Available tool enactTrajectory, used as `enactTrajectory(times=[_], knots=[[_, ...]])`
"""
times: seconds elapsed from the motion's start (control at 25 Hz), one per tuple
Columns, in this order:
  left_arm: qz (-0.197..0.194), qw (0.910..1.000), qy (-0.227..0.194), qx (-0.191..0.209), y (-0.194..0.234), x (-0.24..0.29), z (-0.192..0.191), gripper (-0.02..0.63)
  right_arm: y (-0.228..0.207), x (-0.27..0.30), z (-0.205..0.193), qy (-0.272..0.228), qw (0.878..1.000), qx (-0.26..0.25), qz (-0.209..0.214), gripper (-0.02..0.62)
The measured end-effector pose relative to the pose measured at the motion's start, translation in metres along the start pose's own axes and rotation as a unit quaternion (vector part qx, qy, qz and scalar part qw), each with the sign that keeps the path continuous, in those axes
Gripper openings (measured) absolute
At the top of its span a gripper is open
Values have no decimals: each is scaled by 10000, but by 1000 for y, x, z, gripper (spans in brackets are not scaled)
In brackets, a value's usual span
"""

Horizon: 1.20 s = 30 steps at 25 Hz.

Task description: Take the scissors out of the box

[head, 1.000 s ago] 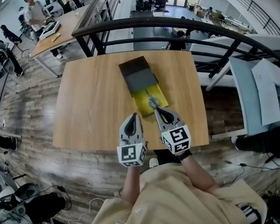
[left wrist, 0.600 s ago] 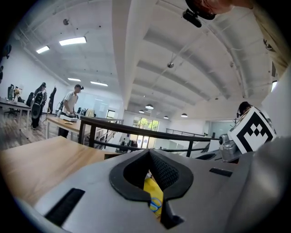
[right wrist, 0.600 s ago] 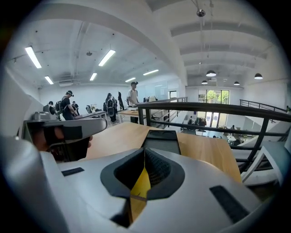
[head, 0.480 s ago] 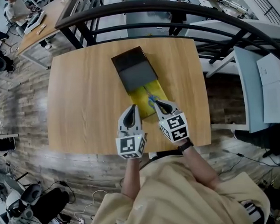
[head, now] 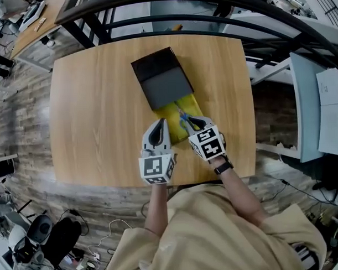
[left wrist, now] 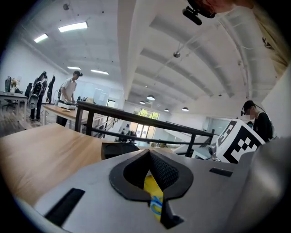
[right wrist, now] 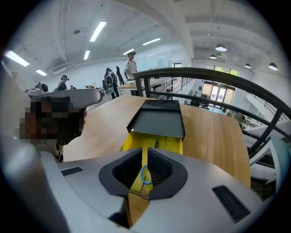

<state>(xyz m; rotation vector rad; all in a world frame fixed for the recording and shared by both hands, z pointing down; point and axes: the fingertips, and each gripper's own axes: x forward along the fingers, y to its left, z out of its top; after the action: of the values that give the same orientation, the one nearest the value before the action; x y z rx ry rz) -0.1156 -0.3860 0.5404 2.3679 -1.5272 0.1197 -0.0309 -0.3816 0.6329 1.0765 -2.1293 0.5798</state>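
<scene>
The desk [head: 90,107] is bare over its left half and in a strip along the right edge: room for a claw to pass. From near the far edge a black box sleeve [head: 161,76] slants toward the near right, roofing the far part of the yellow tray [head: 174,111]; only the tray's near end lies open. The left claw [head: 159,122] and right claw [head: 194,123] crowd that end. A black railing [right wrist: 204,73] bars the far edge.

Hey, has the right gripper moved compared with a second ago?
Yes. In the head view the right gripper has moved forward from the near edge of the yellow box to over its near end, with its tips by the blue-handled scissors.
</scene>
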Motion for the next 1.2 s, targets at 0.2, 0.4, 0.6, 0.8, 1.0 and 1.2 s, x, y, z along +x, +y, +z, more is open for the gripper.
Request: enactTrajectory(times=[0.2, 0.4, 0.6, 0.8, 1.0, 1.2], knots=[[-85, 9999, 101, -105, 0, 17, -8, 11, -5, 23, -11, 428, 9990, -12, 115, 15], [-58, 9997, 204, -81, 8, 30, -13, 11, -7, 49, -35, 1491, 9883, -147, 271, 15], [2, 9996, 245, -151, 17, 36, -18, 11, -5, 66, -52, 2089, 9769, -253, 386, 17], [-1, 9996, 247, -167, 16, 37, -19, 11, 1, 78, -60, 2332, 9704, 38, 625, 161], [36, 9995, 247, -186, 19, 33, -23, 11, -7, 89, -74, 2681, 9626, -119, 379, 161], [99, 9995, 242, -202, 23, 29, -22, 11, -16, 97, -80, 2887, 9572, -153, 139, 163]])
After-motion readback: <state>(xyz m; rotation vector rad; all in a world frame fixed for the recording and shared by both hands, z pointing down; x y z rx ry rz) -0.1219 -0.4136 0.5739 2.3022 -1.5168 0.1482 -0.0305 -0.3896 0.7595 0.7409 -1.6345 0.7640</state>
